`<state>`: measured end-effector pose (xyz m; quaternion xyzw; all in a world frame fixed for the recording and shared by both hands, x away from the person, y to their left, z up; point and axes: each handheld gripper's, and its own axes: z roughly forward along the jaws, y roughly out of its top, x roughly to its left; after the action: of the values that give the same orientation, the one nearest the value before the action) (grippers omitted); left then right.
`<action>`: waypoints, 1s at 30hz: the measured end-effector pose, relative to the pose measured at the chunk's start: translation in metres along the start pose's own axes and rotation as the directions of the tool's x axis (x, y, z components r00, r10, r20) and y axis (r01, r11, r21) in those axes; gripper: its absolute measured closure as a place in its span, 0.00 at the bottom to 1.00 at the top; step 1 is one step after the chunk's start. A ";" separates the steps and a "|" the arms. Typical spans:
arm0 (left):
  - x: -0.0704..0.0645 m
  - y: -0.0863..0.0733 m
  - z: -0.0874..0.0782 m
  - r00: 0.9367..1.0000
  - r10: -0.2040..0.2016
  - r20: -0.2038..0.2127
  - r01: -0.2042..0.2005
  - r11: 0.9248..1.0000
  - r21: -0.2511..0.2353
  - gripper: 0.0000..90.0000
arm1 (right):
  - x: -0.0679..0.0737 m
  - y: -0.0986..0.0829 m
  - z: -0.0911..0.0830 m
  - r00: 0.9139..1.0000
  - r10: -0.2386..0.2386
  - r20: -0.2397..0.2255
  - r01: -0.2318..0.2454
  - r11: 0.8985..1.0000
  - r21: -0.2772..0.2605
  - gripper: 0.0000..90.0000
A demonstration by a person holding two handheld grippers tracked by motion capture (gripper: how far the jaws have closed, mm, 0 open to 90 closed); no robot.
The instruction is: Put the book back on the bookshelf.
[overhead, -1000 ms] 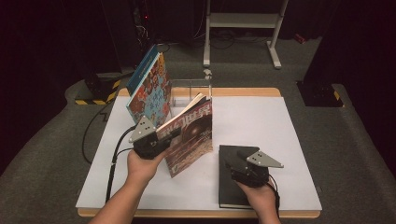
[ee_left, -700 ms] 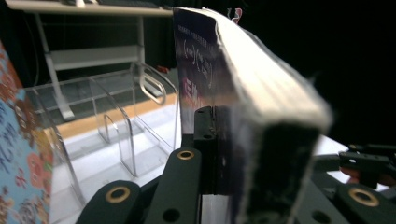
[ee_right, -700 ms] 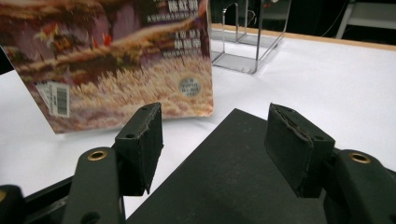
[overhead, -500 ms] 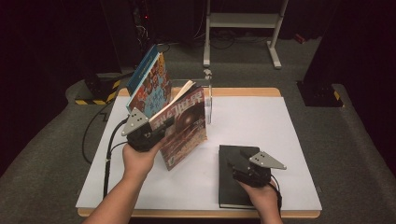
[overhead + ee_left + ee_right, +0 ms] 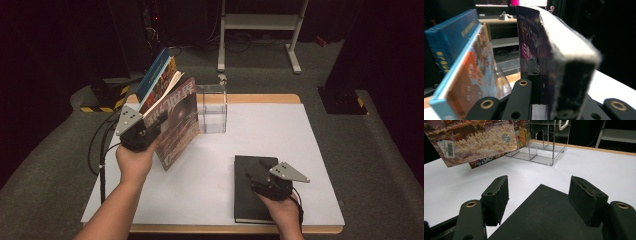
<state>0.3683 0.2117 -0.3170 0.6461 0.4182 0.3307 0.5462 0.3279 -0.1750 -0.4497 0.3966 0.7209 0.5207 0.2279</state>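
Purple-covered book (image 5: 175, 122) clamped in left gripper (image 5: 142, 134), 10 o'clock; right gripper (image 5: 262, 180) wide open over black book (image 5: 247, 192), 5 o'clock.

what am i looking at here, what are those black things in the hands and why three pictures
A person holds a hand-held two-jaw clamp in each hand. The high view looks down on a white table; each other view comes from a camera riding on one tool.

The left tool is shut on a reddish-brown softcover book, lifted beside a blue-edged picture book that leans at a clear acrylic rack.

The right tool is open, its jaws either side of a corner of a flat black hardcover book lying on the table.
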 end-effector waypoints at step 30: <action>0.000 -0.008 0.088 0.985 0.001 -0.170 0.002 1.000 0.015 0.94 | -0.003 0.000 -0.003 1.000 0.012 -0.019 -0.012 1.000 -0.017 0.37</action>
<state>0.4444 0.1742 -0.3406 0.6196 0.4661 0.3812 0.5035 0.3276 -0.1792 -0.4493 0.3941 0.7161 0.5318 0.2214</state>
